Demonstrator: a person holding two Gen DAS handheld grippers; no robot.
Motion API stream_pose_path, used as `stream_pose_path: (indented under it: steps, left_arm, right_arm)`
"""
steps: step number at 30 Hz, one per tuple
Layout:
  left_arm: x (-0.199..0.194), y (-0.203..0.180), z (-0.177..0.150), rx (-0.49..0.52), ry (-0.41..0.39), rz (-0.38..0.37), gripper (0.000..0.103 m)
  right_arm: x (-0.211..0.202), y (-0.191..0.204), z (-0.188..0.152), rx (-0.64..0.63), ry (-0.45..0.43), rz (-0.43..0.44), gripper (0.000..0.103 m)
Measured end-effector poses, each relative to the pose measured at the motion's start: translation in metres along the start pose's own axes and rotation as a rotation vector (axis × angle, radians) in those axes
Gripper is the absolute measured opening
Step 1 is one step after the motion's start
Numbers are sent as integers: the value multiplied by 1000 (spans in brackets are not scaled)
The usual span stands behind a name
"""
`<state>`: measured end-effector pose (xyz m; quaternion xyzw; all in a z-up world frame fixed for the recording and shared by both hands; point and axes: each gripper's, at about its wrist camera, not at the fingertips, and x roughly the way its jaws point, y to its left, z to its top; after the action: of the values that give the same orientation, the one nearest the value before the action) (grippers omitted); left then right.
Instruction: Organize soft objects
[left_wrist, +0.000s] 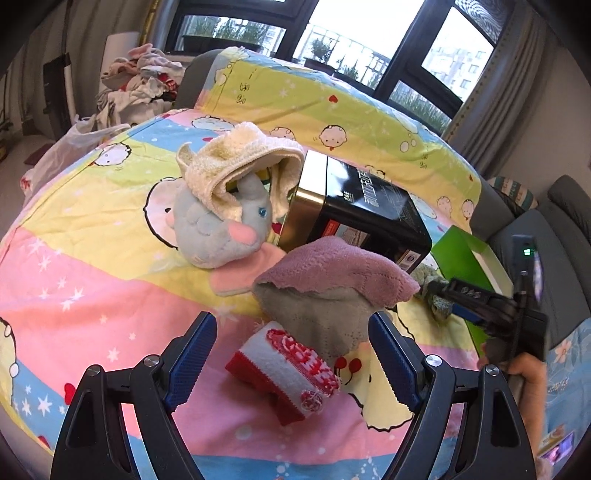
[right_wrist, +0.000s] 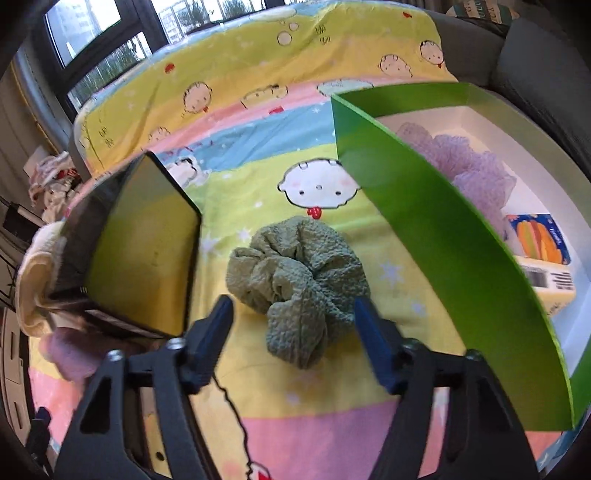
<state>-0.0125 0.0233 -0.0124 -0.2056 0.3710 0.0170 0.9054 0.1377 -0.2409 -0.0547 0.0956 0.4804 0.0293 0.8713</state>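
In the left wrist view my left gripper (left_wrist: 291, 354) is open over a folded red and white cloth (left_wrist: 284, 367) on the quilt. Beyond it lie a pink and grey towel (left_wrist: 332, 291), a grey elephant plush (left_wrist: 225, 225) and a cream towel (left_wrist: 236, 162) draped on it. In the right wrist view my right gripper (right_wrist: 295, 332) is open, its blue fingers either side of a crumpled green cloth (right_wrist: 299, 277). The green box (right_wrist: 443, 236) at right holds a purple mesh puff (right_wrist: 469, 162) and a tissue pack (right_wrist: 543, 251).
A black and gold box lies on its side between the two piles (left_wrist: 362, 206), and also shows in the right wrist view (right_wrist: 140, 243). The cartoon quilt (left_wrist: 92, 288) covers the surface. A pile of clothes (left_wrist: 140, 85) sits at the far left; grey sofa cushions (right_wrist: 535, 55) at right.
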Motion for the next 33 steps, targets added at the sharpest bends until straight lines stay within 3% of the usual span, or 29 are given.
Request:
stream_pose_path:
  steps: [4, 6, 12, 16, 21, 22, 23, 25, 27, 31, 33]
  left_arm:
    - [0, 2, 1, -22, -8, 13, 85]
    - [0, 3, 2, -40, -11, 30, 85]
    - [-2, 6, 2, -51, -17, 1, 85]
    - [-1, 6, 2, -59, -2, -31, 85]
    - [-2, 2, 1, -51, -4, -58, 85]
    - [-2, 1, 0, -50, -2, -65, 85]
    - [-2, 0, 0, -48, 3, -73, 85]
    - [-2, -3, -1, -38, 14, -86, 85]
    - [-4, -8, -2, -24, 17, -102, 84]
    - [-7, -19, -5, 15, 15, -155, 84]
    - [-6, -28, -9, 43, 42, -192, 84]
  right_arm:
    - [9, 1, -3, -14, 26, -39, 16]
    - [1, 0, -6, -24, 15, -31, 14]
    - [-48, 2, -23, -34, -17, 152, 14]
    - [-80, 19, -47, -105, -14, 248, 14]
    - [-87, 36, -72, -179, 46, 326, 20]
    - [-85, 39, -75, -190, 60, 317, 26]
    - [-80, 39, -78, -192, 77, 294, 44]
    - [-71, 35, -78, -170, 104, 248, 69]
    - [-73, 27, -76, -146, 80, 241, 69]
    - [-85, 10, -71, -68, 24, 296, 82]
    - [-84, 4, -70, -36, 24, 338, 82]
